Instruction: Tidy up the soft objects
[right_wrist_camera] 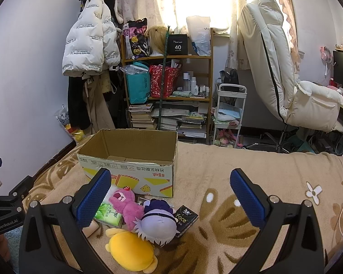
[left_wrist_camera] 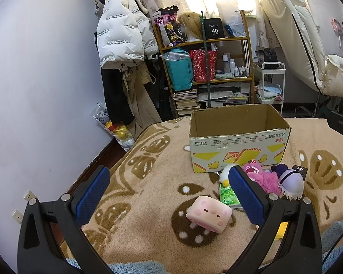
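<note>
An open cardboard box (left_wrist_camera: pixel 237 146) (right_wrist_camera: pixel 135 169) stands on the patterned blanket, nothing visible inside. In front of it lie a pink plush bear (left_wrist_camera: pixel 263 178) (right_wrist_camera: pixel 125 203), a purple-and-white plush doll (left_wrist_camera: pixel 290 182) (right_wrist_camera: pixel 157 223), a yellow plush (right_wrist_camera: pixel 130 251), a green tissue pack (left_wrist_camera: pixel 226 194) (right_wrist_camera: pixel 108 214) and a black tissue pack (right_wrist_camera: pixel 186 219). A pink squishy cube (left_wrist_camera: pixel 209 214) with a pig face lies between the spread fingers of my left gripper (left_wrist_camera: pixel 169 196), which is open. My right gripper (right_wrist_camera: pixel 169 198) is also open, above the plush pile, holding nothing.
The beige blanket (right_wrist_camera: pixel 251 182) covers the bed. Beyond it stand a wooden shelf (left_wrist_camera: pixel 205 68) with bags and books, a white cart (right_wrist_camera: pixel 228 114), hanging jackets (left_wrist_camera: pixel 121 38) and a cream chair (right_wrist_camera: pixel 285 80). The wall runs along the left.
</note>
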{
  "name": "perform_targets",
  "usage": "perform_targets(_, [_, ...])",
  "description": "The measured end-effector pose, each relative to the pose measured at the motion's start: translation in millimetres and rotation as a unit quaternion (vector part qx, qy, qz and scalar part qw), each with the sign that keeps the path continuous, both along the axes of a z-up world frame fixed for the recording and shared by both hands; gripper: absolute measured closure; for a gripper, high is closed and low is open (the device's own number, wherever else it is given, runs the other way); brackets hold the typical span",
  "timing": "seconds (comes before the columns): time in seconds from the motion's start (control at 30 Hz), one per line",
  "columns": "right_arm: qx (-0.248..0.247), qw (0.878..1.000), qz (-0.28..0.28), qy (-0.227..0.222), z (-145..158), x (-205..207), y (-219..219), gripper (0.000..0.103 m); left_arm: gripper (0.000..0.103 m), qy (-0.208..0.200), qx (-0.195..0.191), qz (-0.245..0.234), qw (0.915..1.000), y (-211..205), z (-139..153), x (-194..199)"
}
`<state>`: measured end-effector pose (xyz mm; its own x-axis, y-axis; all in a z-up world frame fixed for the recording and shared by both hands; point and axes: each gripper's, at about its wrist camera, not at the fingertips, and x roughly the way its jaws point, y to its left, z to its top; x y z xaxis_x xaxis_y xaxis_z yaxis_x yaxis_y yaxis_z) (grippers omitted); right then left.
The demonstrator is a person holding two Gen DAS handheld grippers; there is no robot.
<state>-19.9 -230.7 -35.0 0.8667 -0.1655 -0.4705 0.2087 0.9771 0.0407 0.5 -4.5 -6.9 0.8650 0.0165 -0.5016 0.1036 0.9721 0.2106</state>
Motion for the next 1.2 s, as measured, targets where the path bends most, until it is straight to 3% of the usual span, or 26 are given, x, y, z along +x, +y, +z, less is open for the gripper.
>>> perform_targets(0.87, [-0.004,1.000,-0.008,-0.005,-9,-1,9,0.000,0.001,0.014,0.015,-0.002,0.9998,-2,-9,4])
perform_targets(1.2, [0.017,0.999,0.006,0.027,-11,22,-1,0.000,0.001,0.046,0.035,0.002,0.9983,-8,-12,21])
